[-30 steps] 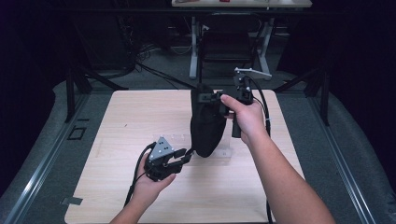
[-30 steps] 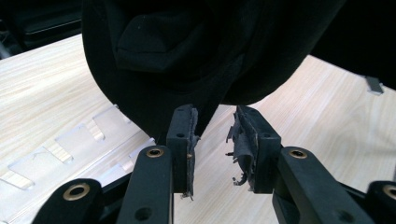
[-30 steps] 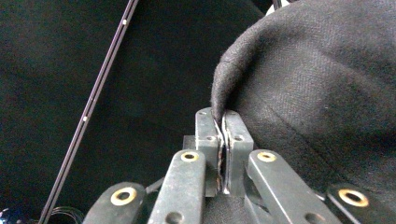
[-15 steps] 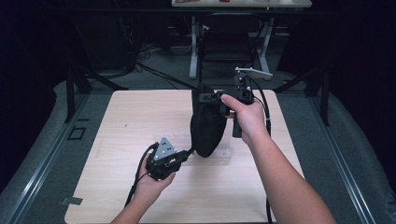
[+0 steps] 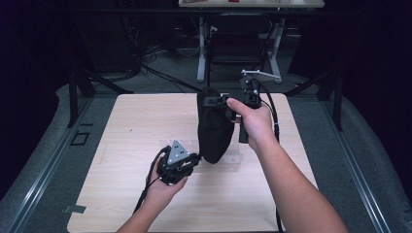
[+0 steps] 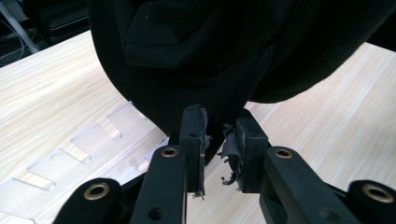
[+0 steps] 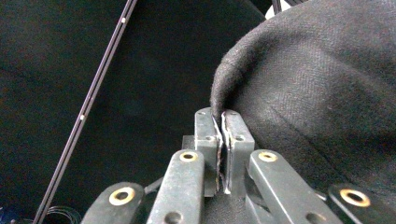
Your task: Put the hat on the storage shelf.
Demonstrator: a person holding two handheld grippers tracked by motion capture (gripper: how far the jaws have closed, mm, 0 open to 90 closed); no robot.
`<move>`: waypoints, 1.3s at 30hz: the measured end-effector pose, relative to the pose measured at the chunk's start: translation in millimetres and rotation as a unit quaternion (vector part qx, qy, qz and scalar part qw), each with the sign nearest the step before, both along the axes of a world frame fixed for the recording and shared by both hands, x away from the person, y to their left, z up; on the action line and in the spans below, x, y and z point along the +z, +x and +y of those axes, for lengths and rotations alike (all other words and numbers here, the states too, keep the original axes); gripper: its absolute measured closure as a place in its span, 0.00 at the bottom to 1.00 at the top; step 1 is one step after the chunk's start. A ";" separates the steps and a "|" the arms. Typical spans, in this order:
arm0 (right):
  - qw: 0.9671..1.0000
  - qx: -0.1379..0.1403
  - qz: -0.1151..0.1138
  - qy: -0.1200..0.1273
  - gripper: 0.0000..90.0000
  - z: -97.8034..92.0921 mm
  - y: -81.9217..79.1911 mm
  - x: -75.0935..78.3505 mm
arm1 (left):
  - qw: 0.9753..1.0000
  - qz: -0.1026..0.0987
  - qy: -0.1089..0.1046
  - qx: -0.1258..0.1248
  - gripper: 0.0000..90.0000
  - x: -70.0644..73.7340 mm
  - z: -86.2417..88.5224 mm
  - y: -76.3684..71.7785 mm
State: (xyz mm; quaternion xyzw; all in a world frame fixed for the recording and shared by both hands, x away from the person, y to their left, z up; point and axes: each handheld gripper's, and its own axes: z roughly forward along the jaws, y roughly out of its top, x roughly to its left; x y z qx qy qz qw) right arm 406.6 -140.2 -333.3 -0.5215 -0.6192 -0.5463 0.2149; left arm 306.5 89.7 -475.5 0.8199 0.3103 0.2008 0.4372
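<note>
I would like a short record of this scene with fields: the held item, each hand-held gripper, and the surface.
item: black cloth, hanging, its lower tip near the table
right hand-held gripper: shut on the cloth's upper edge
left hand-held gripper: jaws apart, the cloth's lower tip between them
surface: light wooden table
other: clear plastic rack lying on the table under the cloth

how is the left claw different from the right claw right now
The right claw is shut on the top edge of the black cloth, holding it up; the left claw is open, its jaws either side of the cloth's bottom tip. The right sits high and far, the left low near the table. Both are hand-held and meet the same cloth.
</note>
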 end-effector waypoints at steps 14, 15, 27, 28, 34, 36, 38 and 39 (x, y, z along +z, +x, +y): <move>1.000 0.000 -0.019 -0.006 0.86 -11.5 -6.2 7.3 | 0.999 -0.030 0.031 -0.002 0.92 -1.6 -0.8 -4.2; 1.000 -0.006 -0.025 -0.009 0.86 -15.8 -7.8 8.9 | 0.999 -0.030 0.032 0.001 0.92 -2.1 0.3 -4.1; 0.998 -0.034 -0.035 -0.025 0.84 -45.9 -15.1 4.2 | 0.999 -0.026 0.046 0.014 0.94 -16.0 16.6 -3.1; 0.998 -0.034 -0.035 -0.025 0.84 -45.9 -15.1 4.2 | 0.999 -0.020 0.043 0.015 0.94 -18.5 18.0 -2.5; 0.998 -0.037 -0.036 -0.025 0.84 -54.8 -18.8 3.4 | 0.999 0.006 0.028 0.026 0.93 -35.3 29.6 2.9; 0.998 -0.040 -0.037 -0.026 0.83 -57.1 -20.1 4.2 | 0.999 0.011 0.018 0.024 0.93 -37.6 32.1 3.2; 0.998 -0.041 -0.040 -0.026 0.83 -59.7 -21.0 4.7 | 0.999 0.010 0.018 0.025 0.93 -38.4 33.3 3.0; 0.998 -0.043 -0.040 -0.026 0.83 -60.9 -21.7 5.3 | 0.999 0.010 0.017 0.025 0.93 -38.7 33.5 2.9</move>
